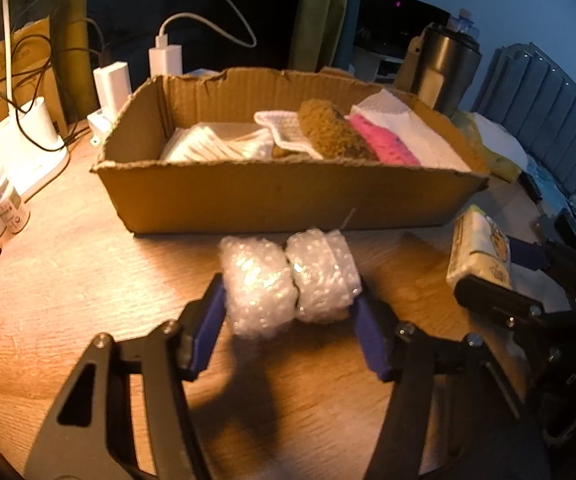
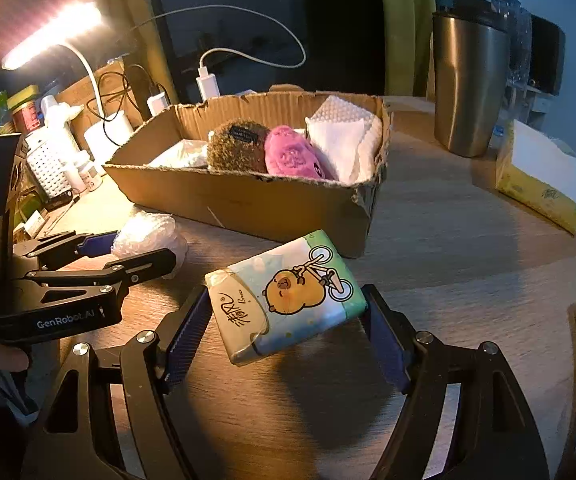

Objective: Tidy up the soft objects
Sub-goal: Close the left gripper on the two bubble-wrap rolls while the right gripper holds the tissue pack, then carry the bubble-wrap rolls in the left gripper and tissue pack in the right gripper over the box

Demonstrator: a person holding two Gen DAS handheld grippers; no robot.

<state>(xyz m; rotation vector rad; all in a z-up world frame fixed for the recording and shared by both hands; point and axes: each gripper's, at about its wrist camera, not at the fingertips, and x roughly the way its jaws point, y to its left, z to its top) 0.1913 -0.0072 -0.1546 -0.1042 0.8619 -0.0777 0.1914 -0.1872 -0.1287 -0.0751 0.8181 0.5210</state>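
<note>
Bubble wrap (image 1: 288, 280) lies before cardboard box (image 1: 279, 200).

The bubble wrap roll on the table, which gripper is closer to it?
Left. The left gripper has its blue pads on both sides of the bubble wrap roll, squeezing it. The right gripper is off to the side, around the tissue pack.

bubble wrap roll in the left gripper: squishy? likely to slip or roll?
Probably squishy: the bubble wrap roll already looks pinched at its middle between the left gripper pads. Likely very light, being mostly air pockets. The glossy film may be slippery, and its rounded shape could roll on the table if dropped.
</note>
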